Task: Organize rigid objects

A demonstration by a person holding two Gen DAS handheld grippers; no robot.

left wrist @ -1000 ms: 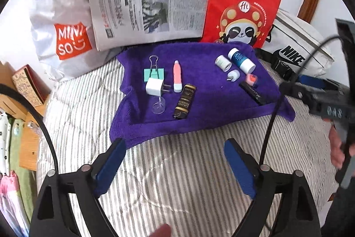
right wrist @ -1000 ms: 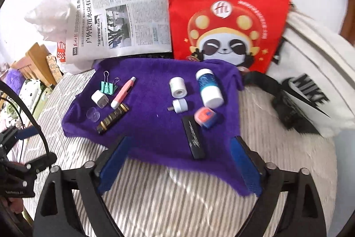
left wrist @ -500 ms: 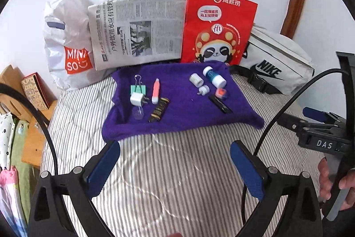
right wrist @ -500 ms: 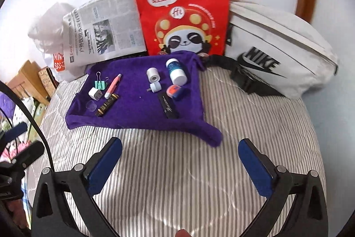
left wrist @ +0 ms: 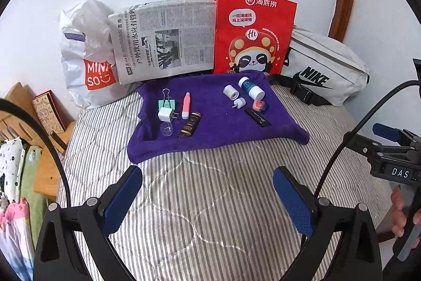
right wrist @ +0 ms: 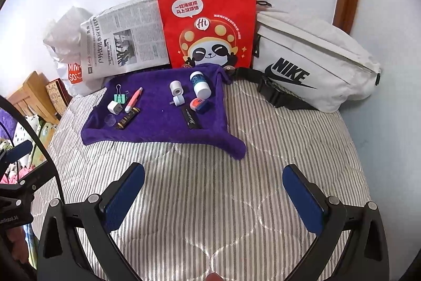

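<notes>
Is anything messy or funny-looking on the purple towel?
A bit. The towel is rumpled, with its near right corner trailing onto the bed. The blue bottle lies tipped on its side. Nothing looks spilled or broken.

The right tool [right wrist: 213,191] hangs over the striped bed [right wrist: 276,138] with its blue-padded jaws spread wide and nothing between them. Beyond it lies a purple cloth [right wrist: 158,123] carrying two small groups. On the left: a green binder clip [right wrist: 119,96], a white plug [right wrist: 114,107], a pink pen [right wrist: 133,99], a clear cap [right wrist: 110,120] and a dark tube [right wrist: 128,118]. On the right: a white roll [right wrist: 176,87], a blue-and-white bottle [right wrist: 200,86], a small white adapter [right wrist: 178,100], an orange-and-blue piece [right wrist: 199,104] and a black bar [right wrist: 191,117]. Behind stand a newspaper [right wrist: 126,44], a red paper bag [right wrist: 208,23] and a white waist bag [right wrist: 315,65].
</notes>
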